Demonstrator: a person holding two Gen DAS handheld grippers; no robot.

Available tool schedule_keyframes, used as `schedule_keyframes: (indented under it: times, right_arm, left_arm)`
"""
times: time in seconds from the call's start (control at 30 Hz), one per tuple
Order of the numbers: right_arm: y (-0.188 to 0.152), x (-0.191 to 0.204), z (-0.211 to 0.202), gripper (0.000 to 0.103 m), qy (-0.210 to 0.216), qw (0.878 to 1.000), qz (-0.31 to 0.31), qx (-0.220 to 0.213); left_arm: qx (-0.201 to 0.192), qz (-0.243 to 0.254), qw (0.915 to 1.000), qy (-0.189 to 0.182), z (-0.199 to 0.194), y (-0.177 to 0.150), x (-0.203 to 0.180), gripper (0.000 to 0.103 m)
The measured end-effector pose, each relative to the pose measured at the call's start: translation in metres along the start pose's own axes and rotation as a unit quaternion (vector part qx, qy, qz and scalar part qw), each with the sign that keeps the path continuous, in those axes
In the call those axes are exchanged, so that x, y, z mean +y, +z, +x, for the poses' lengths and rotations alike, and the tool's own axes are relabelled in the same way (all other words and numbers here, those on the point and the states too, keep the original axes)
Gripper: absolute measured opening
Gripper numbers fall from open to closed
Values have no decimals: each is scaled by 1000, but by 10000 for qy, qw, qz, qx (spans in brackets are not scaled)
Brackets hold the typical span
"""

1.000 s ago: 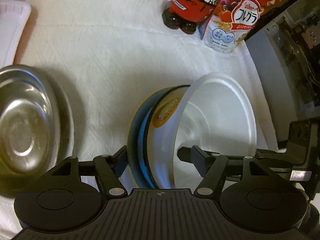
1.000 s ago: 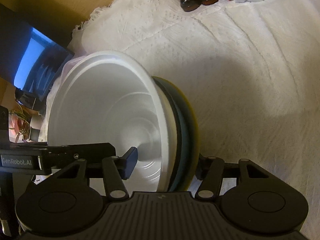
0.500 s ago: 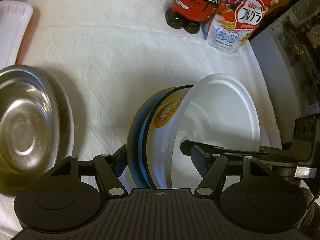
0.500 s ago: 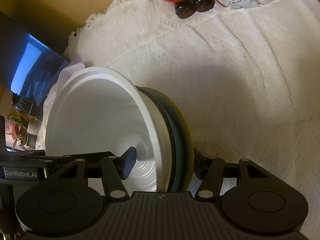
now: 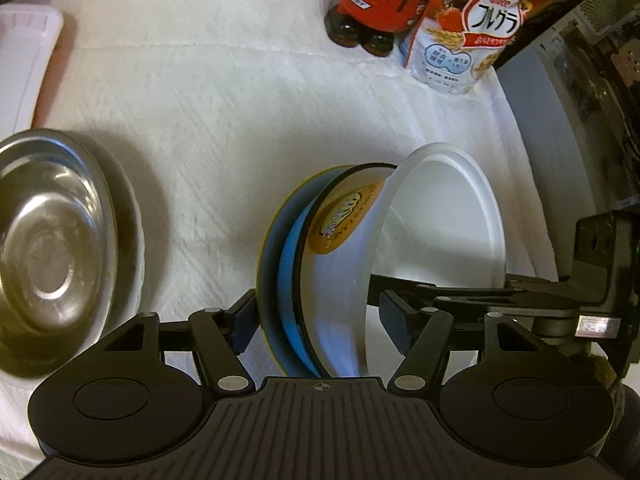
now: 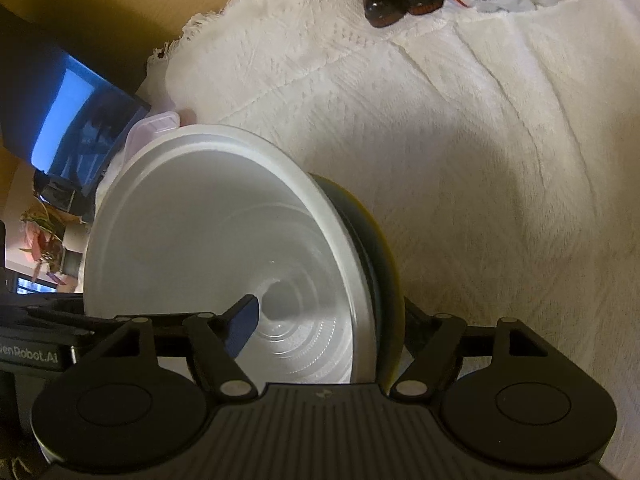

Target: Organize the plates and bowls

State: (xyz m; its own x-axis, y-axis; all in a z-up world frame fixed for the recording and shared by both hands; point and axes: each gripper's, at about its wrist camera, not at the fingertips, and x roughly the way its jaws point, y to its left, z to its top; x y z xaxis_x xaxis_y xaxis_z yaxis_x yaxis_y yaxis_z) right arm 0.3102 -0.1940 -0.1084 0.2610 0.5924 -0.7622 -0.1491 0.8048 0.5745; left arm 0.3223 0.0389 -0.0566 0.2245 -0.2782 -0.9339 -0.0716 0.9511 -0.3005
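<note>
Left wrist: stack (image 5: 316, 264) of nested plates and bowl, on edge over the cloth-covered surface (image 5: 224, 128); left tool (image 5: 316, 320) clamped across it; right tool (image 6: 328, 320), jaws just opened, astride, pads apparently clear; steel bowl (image 5: 52, 240) beside. Step: handover; next, lay stack flat.

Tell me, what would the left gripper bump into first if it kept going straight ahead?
Probably the stack of bowls standing on edge between the left gripper fingers; beyond that, the white cloth, though depth is hard to judge.
</note>
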Motion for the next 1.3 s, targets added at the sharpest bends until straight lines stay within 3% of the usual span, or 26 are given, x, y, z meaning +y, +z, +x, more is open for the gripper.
schedule_keyframes:
  times: [0.2, 0.73, 1.07, 1.3]
  right_arm:
    - [-4, -3, 0, 74, 147, 9998, 144, 19]
    - [0, 8, 3, 73, -155, 9998, -82, 35]
    - [-5, -8, -2, 73, -298, 9991, 296, -24]
    - [-3, -2, 3, 73, -259, 9993, 270, 58]
  left_arm:
    - [-15, -27, 10000, -15, 1, 1, 1, 69]
    - [55, -211, 9998, -35, 9, 2, 12, 69]
    - [172, -202, 9995, -158, 15, 5, 18, 69]
    - [289, -124, 9995, -38, 20, 6, 12, 70]
